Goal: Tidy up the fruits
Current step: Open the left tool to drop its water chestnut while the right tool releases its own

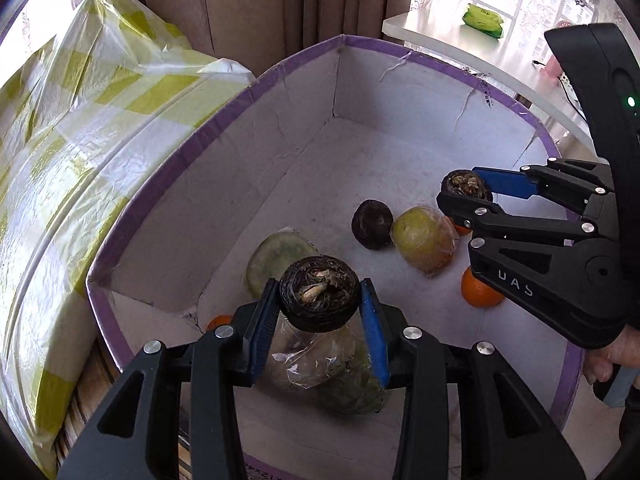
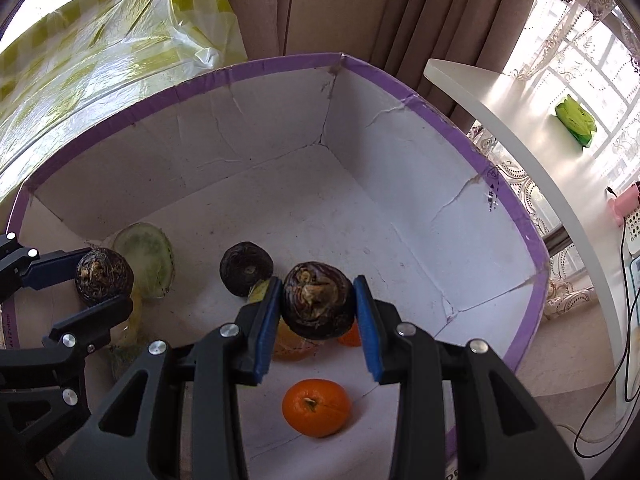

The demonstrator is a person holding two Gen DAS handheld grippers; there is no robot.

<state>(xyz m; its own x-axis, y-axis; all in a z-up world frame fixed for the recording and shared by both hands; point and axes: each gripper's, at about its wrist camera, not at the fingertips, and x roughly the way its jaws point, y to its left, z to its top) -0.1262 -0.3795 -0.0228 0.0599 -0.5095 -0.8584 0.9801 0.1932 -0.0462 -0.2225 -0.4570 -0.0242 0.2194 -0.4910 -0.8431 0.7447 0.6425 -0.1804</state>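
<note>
The only writing that reads at all is raised lettering on the side of the right tongs (image 1: 466, 192) in the left wrist view, mirrored or upside down, something like "UAS". There is small dark print on the purple rim tape of the cardboard box (image 2: 440, 216), too small to make out.

Much is partly hidden. A plastic-wrapped greenish fruit (image 1: 320, 364) lies under the left tongs (image 1: 318, 300), with only its middle showing between the blue pads. A second wrapped yellow-green fruit (image 1: 424, 238) lies on the box floor, touching a loose dark water chestnut (image 1: 372, 224). A pale green slice (image 2: 146, 258) leans near the box wall. One orange (image 2: 316, 402) lies in plain sight. Two more oranges show only as slivers: one behind the right tongs' arm (image 1: 460, 226), one at the near wall, beside the left tongs (image 1: 219, 321). A person's fingers (image 1: 604, 360) are cut off at the frame edge.

The left tongs are clamped on a dark, rough water chestnut (image 1: 318, 298), its dried stem facing the camera, held above the box floor. The right tongs (image 2: 316, 304) are clamped on another water chestnut (image 2: 318, 300), also held over the box interior above the oranges. Outside the box are a yellow-checked plastic bag (image 1: 92, 120), brown curtains (image 2: 320, 4) and a white shelf (image 2: 520, 128) with a green packet (image 2: 575, 122).
</note>
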